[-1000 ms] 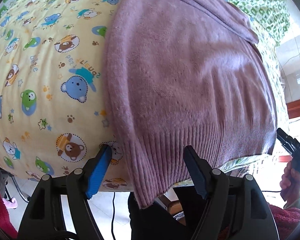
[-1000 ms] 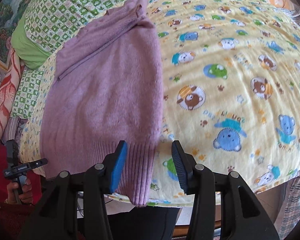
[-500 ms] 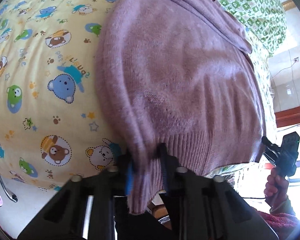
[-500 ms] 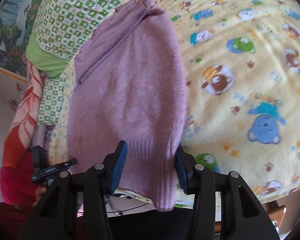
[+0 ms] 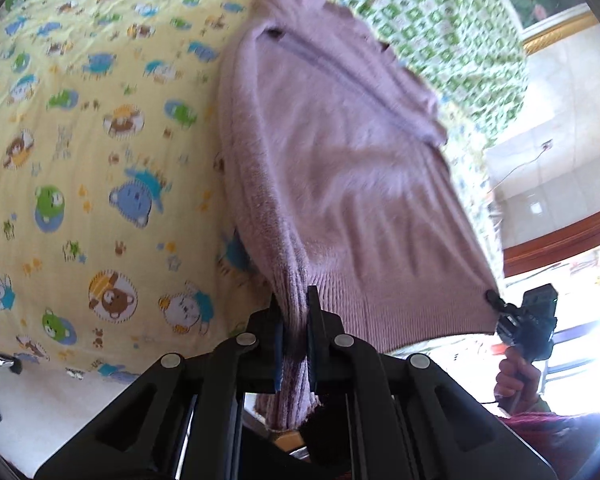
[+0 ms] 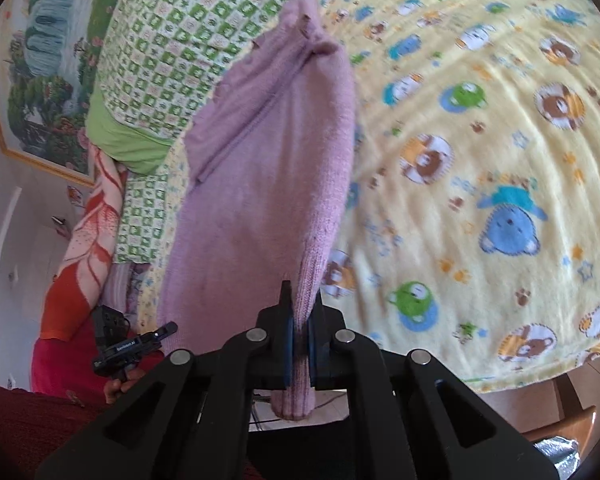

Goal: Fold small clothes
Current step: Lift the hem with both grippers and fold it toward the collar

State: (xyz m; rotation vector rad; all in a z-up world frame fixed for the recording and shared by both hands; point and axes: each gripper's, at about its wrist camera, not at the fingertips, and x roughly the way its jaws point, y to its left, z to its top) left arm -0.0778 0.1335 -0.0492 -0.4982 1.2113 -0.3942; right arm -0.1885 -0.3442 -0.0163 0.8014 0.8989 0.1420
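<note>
A purple knit sweater point(image 5: 360, 180) lies lengthwise on the bed, its collar far from me and its ribbed hem near me. My left gripper point(image 5: 294, 320) is closing its jaws on the hem's left corner, pads pressed on the bunched rib. At the right of that view my right gripper point(image 5: 494, 296) pinches the other hem corner. In the right wrist view the sweater point(image 6: 268, 184) runs away from my right gripper point(image 6: 300, 320), whose jaws are closing tight on the rib. My left gripper point(image 6: 172, 327) shows at lower left.
A yellow blanket point(image 5: 100, 180) printed with cartoon bears covers the bed point(image 6: 480, 140). A green checked quilt point(image 6: 172, 40) lies beyond the collar, an orange-red blanket point(image 6: 84, 260) beside it. A hand point(image 5: 516, 380) holds the right gripper. The bed's edge and the floor lie just below both grippers.
Both grippers went from open around the hem to shut on it. The hem corners are lifted and bunched, and the sweater looks pulled narrower.
</note>
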